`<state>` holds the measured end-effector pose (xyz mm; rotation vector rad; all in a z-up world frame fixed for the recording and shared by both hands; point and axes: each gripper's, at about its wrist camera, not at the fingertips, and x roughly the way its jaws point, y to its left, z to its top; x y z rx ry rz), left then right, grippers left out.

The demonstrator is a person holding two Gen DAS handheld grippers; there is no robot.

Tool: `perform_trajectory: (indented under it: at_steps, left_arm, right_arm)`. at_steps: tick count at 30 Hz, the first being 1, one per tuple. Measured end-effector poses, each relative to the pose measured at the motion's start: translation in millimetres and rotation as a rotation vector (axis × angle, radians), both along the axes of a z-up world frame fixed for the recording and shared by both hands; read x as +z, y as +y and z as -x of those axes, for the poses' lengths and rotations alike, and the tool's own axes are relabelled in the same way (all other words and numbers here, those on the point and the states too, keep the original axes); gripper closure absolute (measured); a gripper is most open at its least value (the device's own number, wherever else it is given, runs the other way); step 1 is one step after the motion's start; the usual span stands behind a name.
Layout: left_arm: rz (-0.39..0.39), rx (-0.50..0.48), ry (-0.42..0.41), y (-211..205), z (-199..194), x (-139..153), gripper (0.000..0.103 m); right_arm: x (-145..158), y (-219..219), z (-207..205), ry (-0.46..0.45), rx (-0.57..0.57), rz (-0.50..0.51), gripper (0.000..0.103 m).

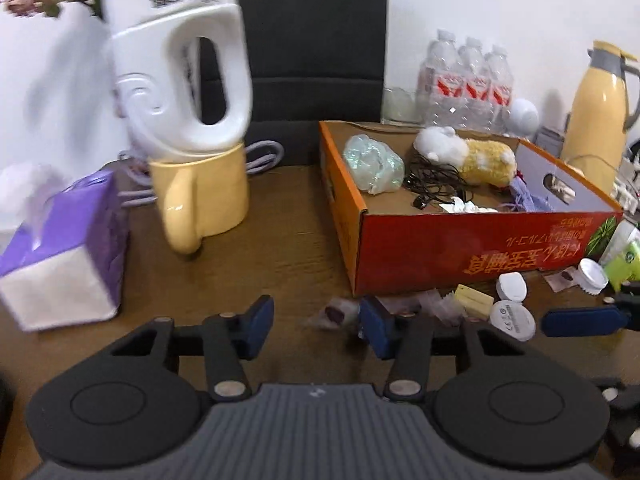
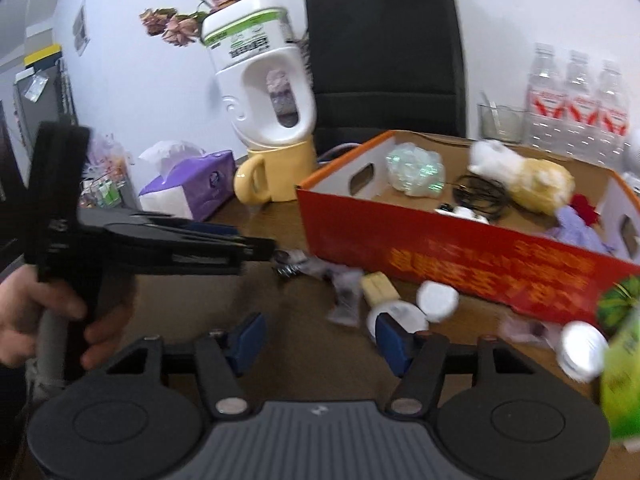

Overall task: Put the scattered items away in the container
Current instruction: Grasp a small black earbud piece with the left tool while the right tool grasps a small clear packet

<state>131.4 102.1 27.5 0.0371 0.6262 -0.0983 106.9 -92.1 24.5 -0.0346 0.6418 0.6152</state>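
The container is an orange-red cardboard box (image 1: 480, 248) (image 2: 440, 256) that holds a plush toy (image 1: 476, 160), a crumpled clear bundle (image 1: 374, 164), a black cable and purple cloth. In front of it lie a wrapped candy (image 1: 336, 314), a pale yellow block (image 1: 474, 300) (image 2: 378, 286), white round discs (image 1: 514, 318) (image 2: 438, 298) and clear wrappers. My left gripper (image 1: 318, 326) is open, with the candy lying loose between its fingers near the right pad. My right gripper (image 2: 320, 338) is open and holds nothing; a white disc sits just past its right finger. A hand (image 2: 40, 320) holds the left gripper (image 2: 256, 250) side-on.
A white handled jug (image 1: 180, 60) stands on a yellow mug (image 1: 204, 200) at the left, beside a purple tissue box (image 1: 64, 248). Water bottles (image 1: 468, 84), a yellow thermos (image 1: 596, 108) and a black chair (image 1: 312, 40) stand behind the box. A green packet (image 2: 624, 380) lies at the right.
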Motion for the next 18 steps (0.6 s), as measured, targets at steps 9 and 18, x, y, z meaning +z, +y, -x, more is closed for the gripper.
perform_trajectory:
  at_steps: [9,18]
  left_arm:
    - [0.027,-0.035,0.054,6.2,-23.3,-12.7,0.053]
    - [0.103,-0.072,0.089,16.2,-20.6,-10.8,0.080]
  right_arm:
    - [-13.6,22.1,-33.3,0.028,-0.016,0.025,0.059]
    - [-23.4,25.1,-49.3,0.049,-0.060,0.025,0.069]
